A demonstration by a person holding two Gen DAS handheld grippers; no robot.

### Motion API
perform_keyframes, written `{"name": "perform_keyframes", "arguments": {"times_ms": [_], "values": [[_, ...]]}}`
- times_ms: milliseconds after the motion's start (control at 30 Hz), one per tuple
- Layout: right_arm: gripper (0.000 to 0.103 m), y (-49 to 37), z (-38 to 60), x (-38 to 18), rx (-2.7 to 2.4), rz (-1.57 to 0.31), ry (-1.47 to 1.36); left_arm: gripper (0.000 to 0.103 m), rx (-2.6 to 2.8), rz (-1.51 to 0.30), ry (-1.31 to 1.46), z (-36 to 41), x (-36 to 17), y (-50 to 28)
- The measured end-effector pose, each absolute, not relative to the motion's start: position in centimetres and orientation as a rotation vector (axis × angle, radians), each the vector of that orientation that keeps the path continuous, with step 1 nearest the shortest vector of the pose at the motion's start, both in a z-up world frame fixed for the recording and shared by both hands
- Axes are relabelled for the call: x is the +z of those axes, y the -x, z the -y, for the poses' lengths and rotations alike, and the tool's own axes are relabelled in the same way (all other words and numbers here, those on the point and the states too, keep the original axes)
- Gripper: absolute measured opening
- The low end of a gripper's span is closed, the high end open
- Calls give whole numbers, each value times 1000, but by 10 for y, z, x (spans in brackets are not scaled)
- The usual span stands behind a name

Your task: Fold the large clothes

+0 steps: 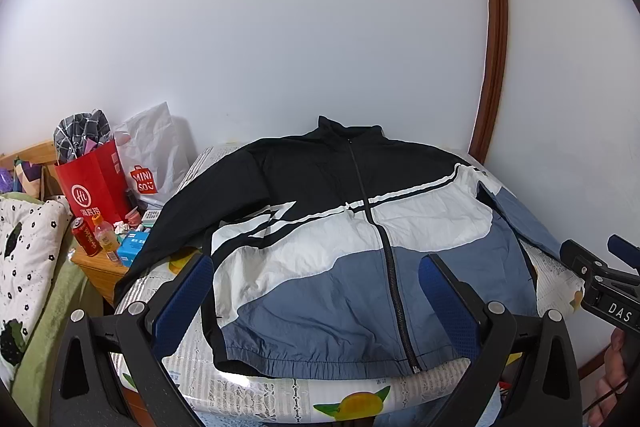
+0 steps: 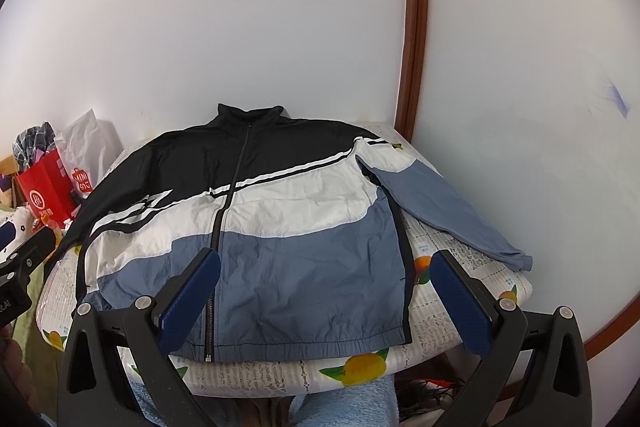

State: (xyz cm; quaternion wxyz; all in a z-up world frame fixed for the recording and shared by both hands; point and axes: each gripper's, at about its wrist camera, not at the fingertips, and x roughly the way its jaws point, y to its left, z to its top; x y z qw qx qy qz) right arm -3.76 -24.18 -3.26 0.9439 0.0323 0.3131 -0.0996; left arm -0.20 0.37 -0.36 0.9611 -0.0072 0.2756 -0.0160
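A zipped jacket (image 1: pixel 320 227) in black, white and blue lies flat, front up, on a small table with a lemon-print cloth (image 1: pixel 352 403). It also shows in the right wrist view (image 2: pixel 256 227). Its black sleeve hangs off the left edge. Its blue sleeve (image 2: pixel 448 203) lies out to the right on the cloth. My left gripper (image 1: pixel 316 267) is open and empty, held above the jacket's hem. My right gripper (image 2: pixel 326 267) is open and empty, above the hem's right half. The right gripper also shows at the right edge of the left wrist view (image 1: pixel 600 275).
A wooden bedside table (image 1: pixel 100 267) at the left holds a red can, a drink bottle and boxes. A red paper bag (image 1: pixel 94 183) and a white bag stand behind it. A bed (image 1: pixel 28 247) is at far left. White walls with a brown door frame (image 1: pixel 494 47) stand behind.
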Motion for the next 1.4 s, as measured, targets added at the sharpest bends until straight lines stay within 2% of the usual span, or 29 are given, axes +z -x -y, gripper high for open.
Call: {"name": "perform_keyframes", "arguments": {"times_ms": [1400], "values": [[103, 32, 237, -31, -194, -640, -59, 103, 17, -505, 2, -12, -4, 5]]}}
